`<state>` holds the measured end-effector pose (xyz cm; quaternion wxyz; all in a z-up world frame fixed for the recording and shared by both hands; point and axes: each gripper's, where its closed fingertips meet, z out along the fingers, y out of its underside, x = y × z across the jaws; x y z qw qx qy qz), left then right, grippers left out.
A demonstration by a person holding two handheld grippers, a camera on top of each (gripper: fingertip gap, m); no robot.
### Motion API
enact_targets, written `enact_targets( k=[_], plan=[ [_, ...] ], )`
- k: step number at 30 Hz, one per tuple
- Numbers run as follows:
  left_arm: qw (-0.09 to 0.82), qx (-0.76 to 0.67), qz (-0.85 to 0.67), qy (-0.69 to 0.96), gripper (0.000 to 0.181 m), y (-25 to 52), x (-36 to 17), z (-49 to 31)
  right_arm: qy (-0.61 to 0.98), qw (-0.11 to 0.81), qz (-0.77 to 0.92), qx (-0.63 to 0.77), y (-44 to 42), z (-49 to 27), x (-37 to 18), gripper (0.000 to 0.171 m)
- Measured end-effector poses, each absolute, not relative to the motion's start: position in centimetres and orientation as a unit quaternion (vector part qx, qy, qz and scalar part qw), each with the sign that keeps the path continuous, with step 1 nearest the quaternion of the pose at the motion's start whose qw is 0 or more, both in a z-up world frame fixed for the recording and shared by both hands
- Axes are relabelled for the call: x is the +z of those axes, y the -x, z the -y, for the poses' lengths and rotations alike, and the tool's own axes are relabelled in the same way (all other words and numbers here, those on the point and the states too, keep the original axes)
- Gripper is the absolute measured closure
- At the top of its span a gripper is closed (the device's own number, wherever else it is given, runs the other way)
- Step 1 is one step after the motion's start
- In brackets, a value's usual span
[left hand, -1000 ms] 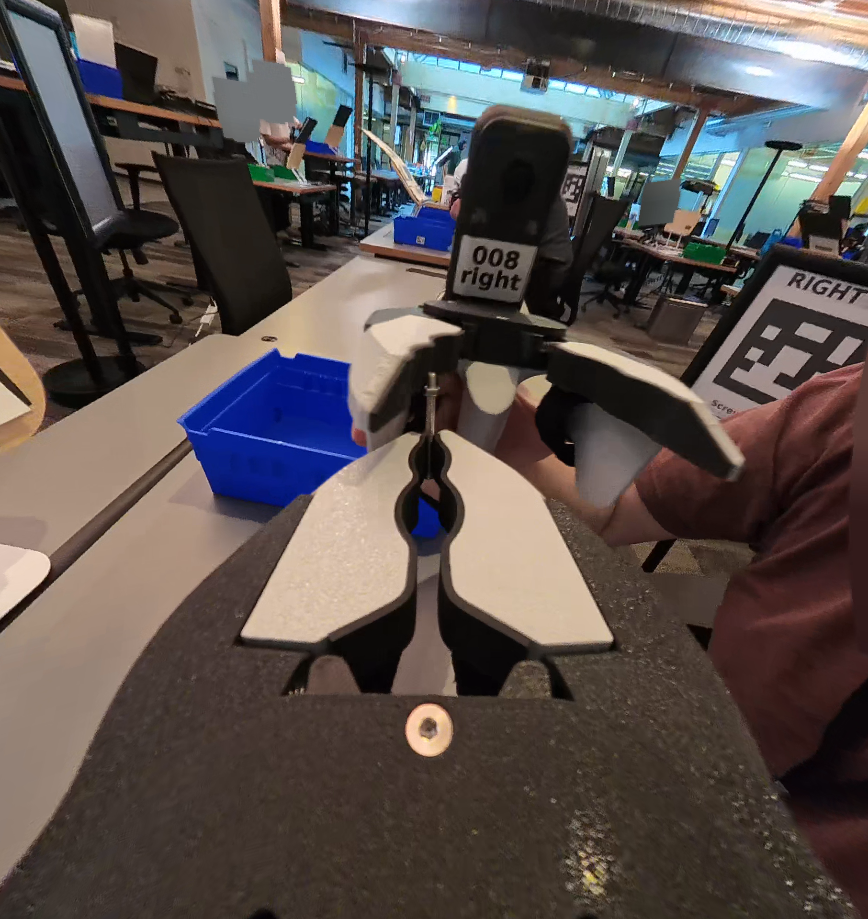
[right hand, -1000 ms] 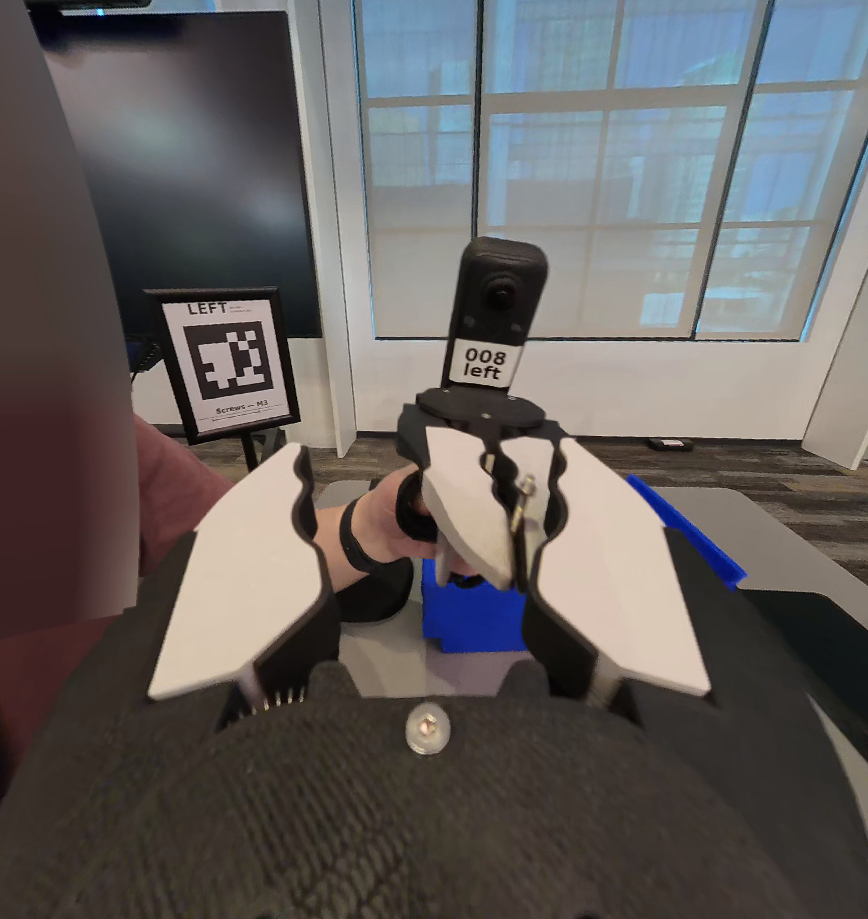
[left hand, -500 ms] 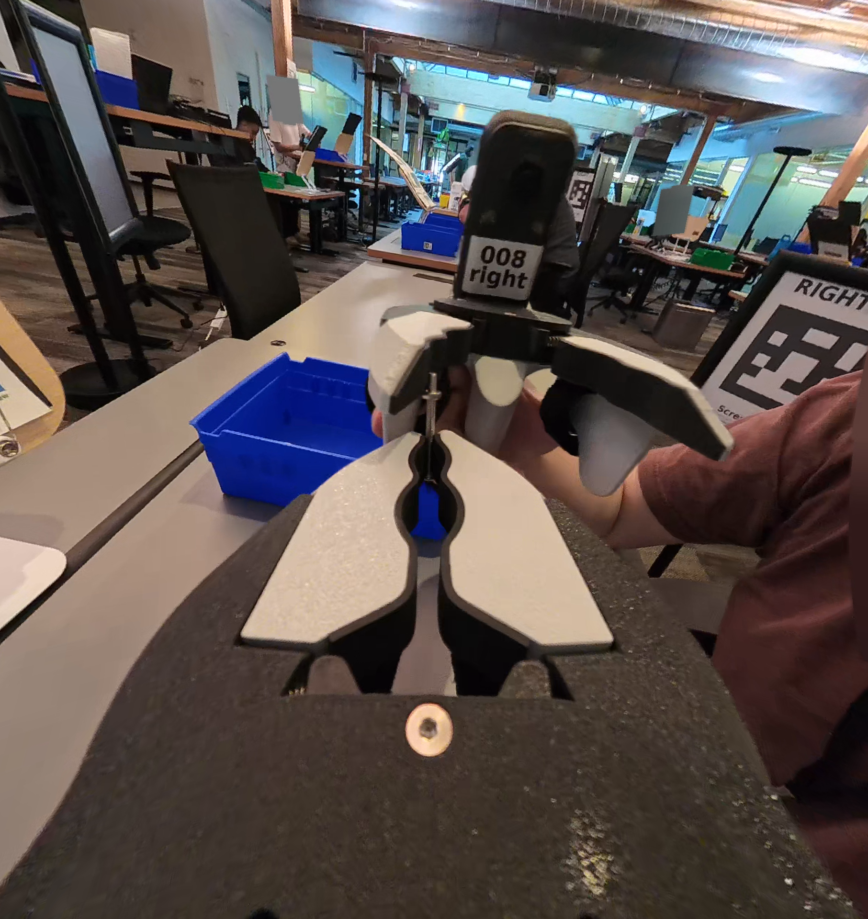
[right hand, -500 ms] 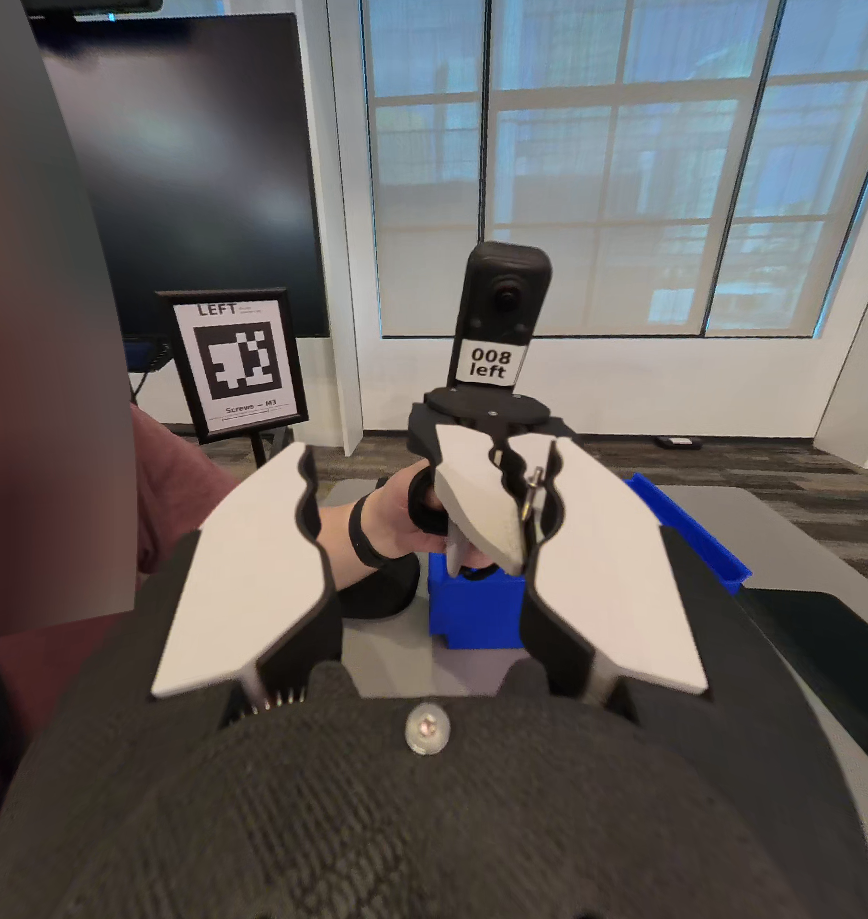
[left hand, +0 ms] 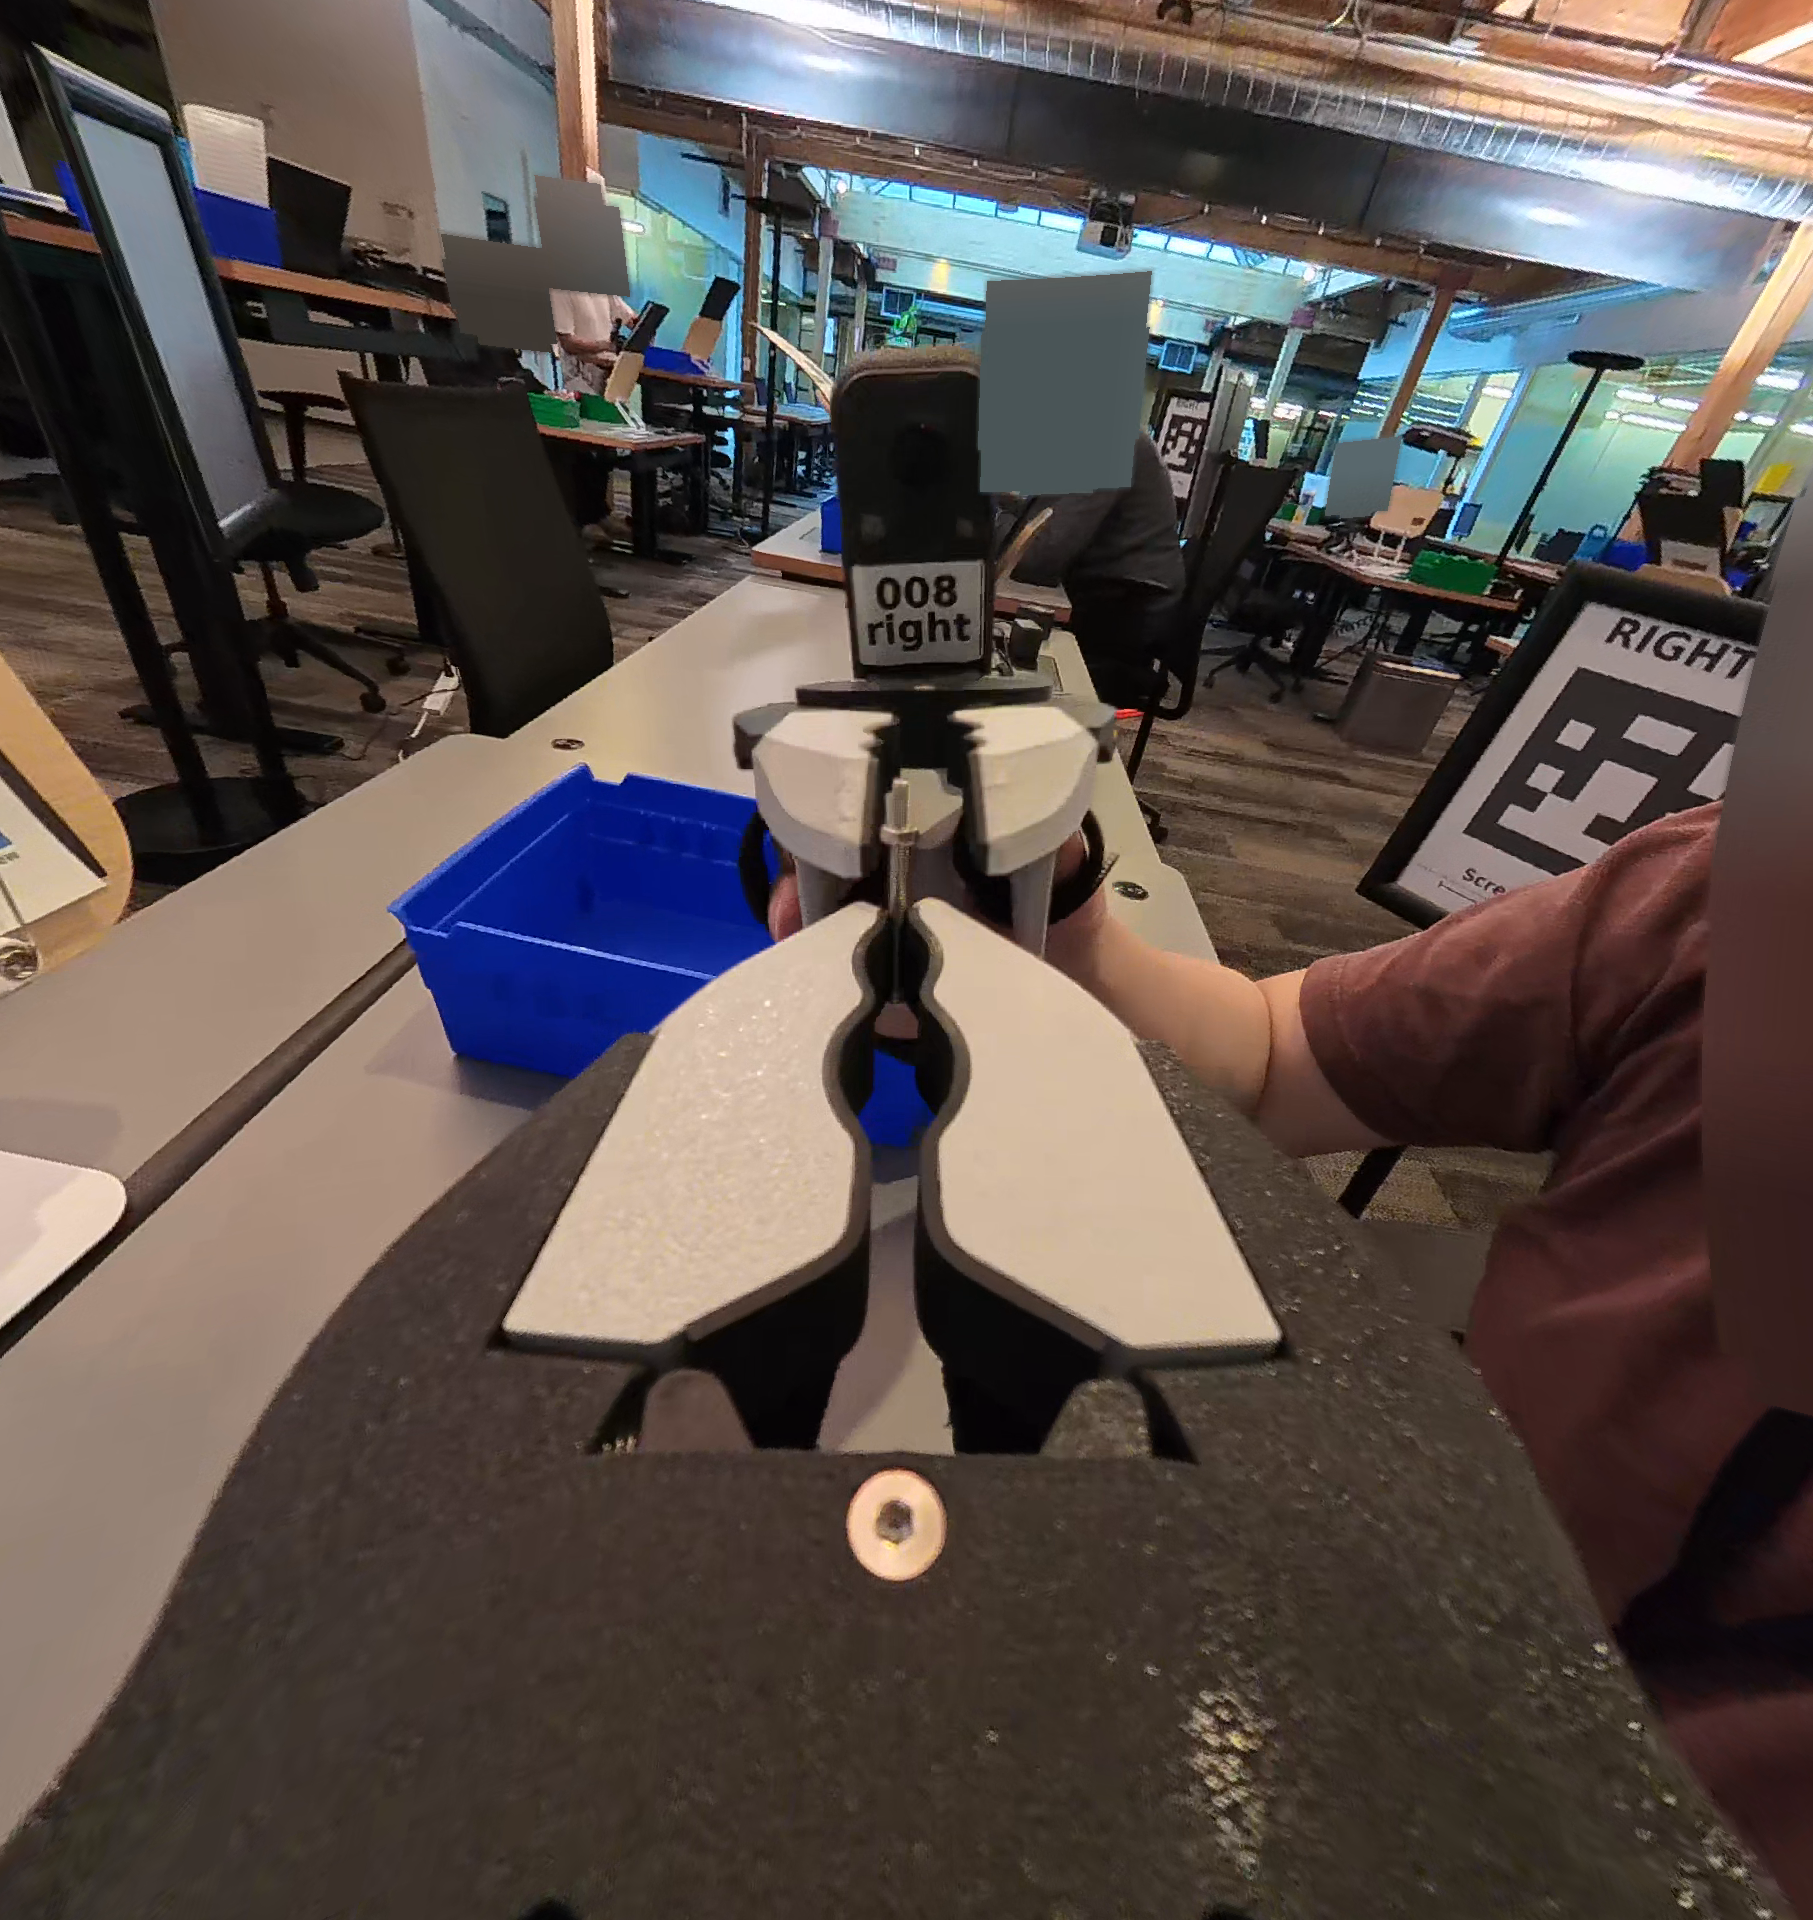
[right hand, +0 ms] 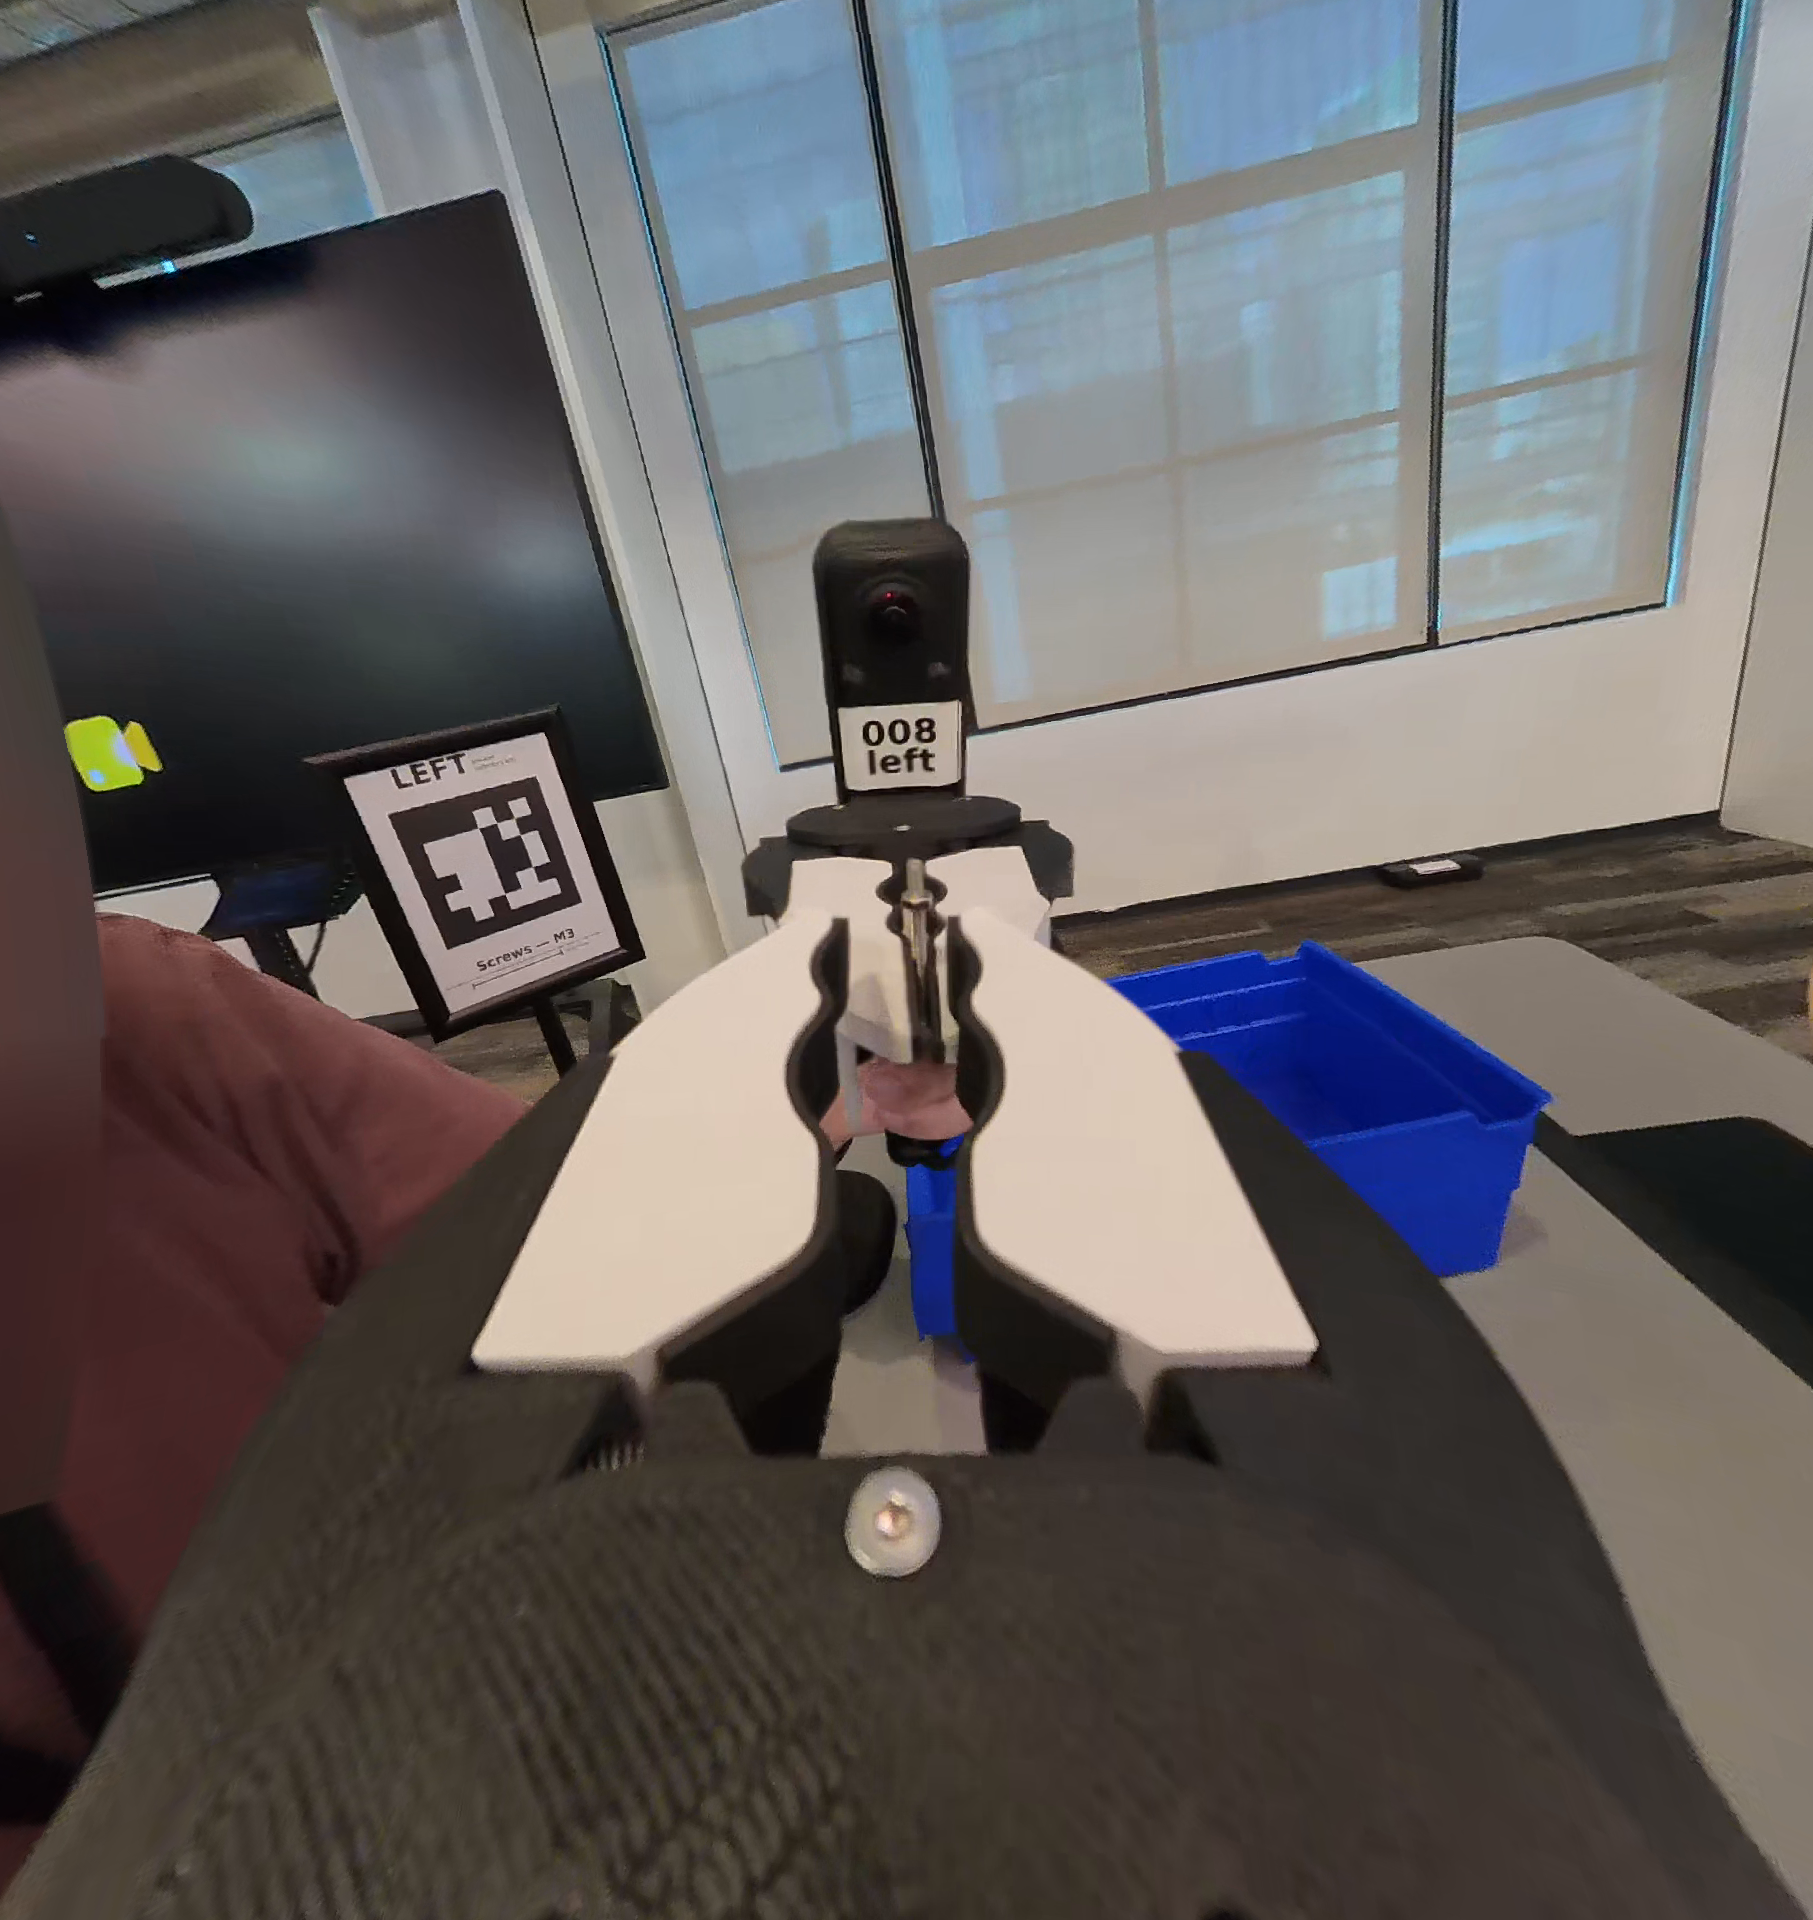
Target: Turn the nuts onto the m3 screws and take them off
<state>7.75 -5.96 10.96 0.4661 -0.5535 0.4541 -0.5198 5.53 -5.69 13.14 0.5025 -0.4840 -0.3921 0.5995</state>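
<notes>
My left gripper [left hand: 897, 912] is shut on a thin m3 screw [left hand: 897, 883], which stands up out of its fingertips. A small nut [left hand: 897, 833] sits on the screw near its top. My right gripper [right hand: 900, 925] faces the left one head on. Its jaws stand a narrow gap apart on either side of the screw [right hand: 917, 966] and nut [right hand: 914, 902], and I see no contact. The right gripper also shows in the left wrist view [left hand: 923, 800], held by a hand just behind the screw's tip.
A blue bin [left hand: 569, 997] stands on the grey table [left hand: 206, 987] under both grippers; it also shows in the right wrist view [right hand: 1401, 1195]. Framed marker signs stand at either side [left hand: 1608, 758] [right hand: 486, 862]. A black chair [left hand: 486, 561] is beyond the table. My left and right fingertips are right by each other.
My right gripper has swung round to face the left one squarely and its jaws have gone from wide open to a narrow gap around the screw's top. The left gripper still holds the screw.
</notes>
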Motion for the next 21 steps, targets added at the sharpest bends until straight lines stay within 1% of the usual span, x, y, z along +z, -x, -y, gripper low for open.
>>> enact_targets(
  k=[3, 6, 11, 14, 21],
  plan=[
    [0.462, -0.519, -0.458, 0.554, 0.180, -7.9, 10.8, 6.1, 0.487, 0.496, 0.394, 0.601, -5.2, 5.8, 12.8, 0.157],
    [0.462, -0.515, -0.464, 0.553, 0.180, -8.0, 10.7, 6.3, 0.491, 0.492, 0.391, 0.604, -5.1, 5.7, 12.6, 0.168],
    [0.454, -0.525, -0.466, 0.549, 0.178, -8.1, 10.8, 6.6, 0.486, 0.484, 0.390, 0.614, -5.2, 5.8, 12.7, 0.168],
    [0.454, -0.519, -0.461, 0.559, 0.165, -7.9, 10.7, 6.2, 0.487, 0.482, 0.385, 0.618, -5.5, 5.6, 12.8, 0.168],
    [0.438, -0.508, -0.474, 0.571, 0.162, -8.0, 10.0, 6.3, 0.484, 0.477, 0.376, 0.630, -6.3, 5.3, 13.3, 0.168]
  ],
)
